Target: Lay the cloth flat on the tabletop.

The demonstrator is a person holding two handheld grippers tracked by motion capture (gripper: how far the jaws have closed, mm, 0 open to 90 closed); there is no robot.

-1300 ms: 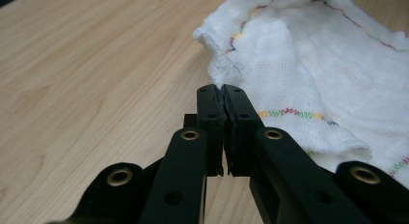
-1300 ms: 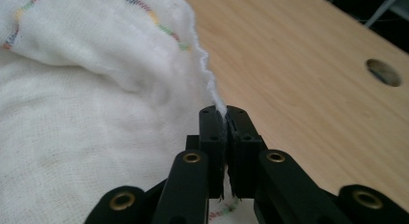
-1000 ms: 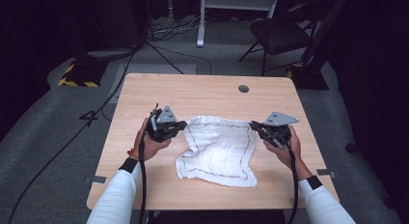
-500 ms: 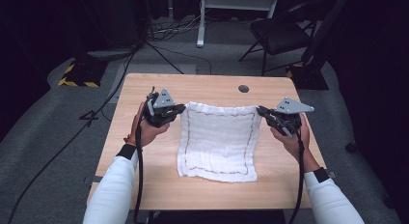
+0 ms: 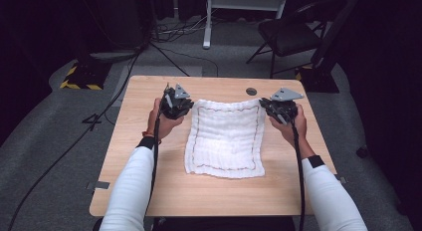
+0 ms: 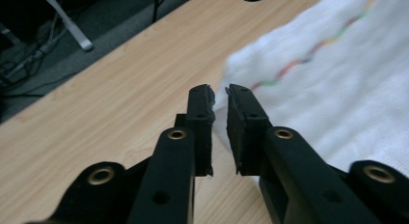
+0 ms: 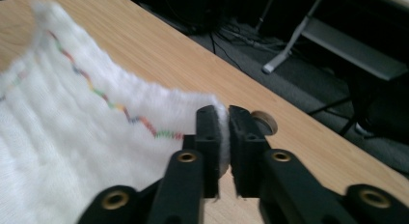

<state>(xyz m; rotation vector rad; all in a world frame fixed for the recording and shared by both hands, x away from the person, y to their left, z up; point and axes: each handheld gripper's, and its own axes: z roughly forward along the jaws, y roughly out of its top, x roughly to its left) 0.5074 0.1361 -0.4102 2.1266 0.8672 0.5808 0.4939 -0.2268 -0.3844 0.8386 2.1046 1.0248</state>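
A white cloth with a coloured stitched border lies spread flat on the wooden table. My left gripper is at its far left corner and my right gripper at its far right corner. Both pairs of jaws have just been opening. In the left gripper view the jaws stand slightly apart, with the tip of the cloth corner loose in the gap. In the right gripper view a narrow gap between the jaws is packed with the cloth corner, which is still pinched.
A round cable hole lies in the tabletop just beyond the cloth's far edge. Bare wood surrounds the cloth on all sides. Behind the table stand a black chair and a white stand, with cables across the grey floor.
Both hands moved away from me and apart, drawing the crumpled cloth out flat and square. The far corners now lie near the table's far edge.
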